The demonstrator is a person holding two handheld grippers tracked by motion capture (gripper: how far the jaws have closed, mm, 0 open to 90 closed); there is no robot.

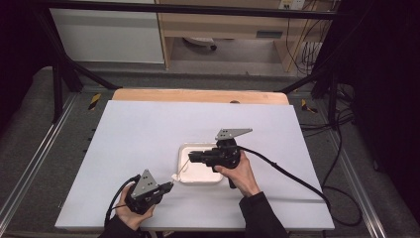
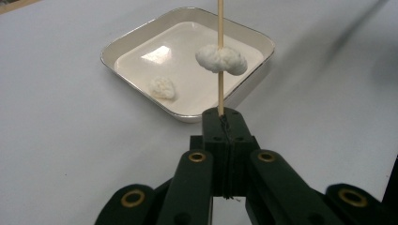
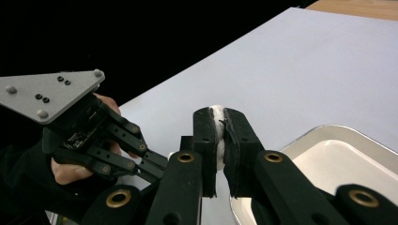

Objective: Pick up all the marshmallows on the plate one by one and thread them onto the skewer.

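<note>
Bench point(image 1: 148, 124): you have open white surface left, right and behind the tray | Tray point(image 2: 123, 44): its raised rim blocks low sideways passes | Skewer point(image 2: 220, 51): it rises from the left tongs point(image 2: 224, 115) over the tray's near edge, barring your way there | Right tongs point(image 3: 219, 123): hang above the tray's middle.
</note>
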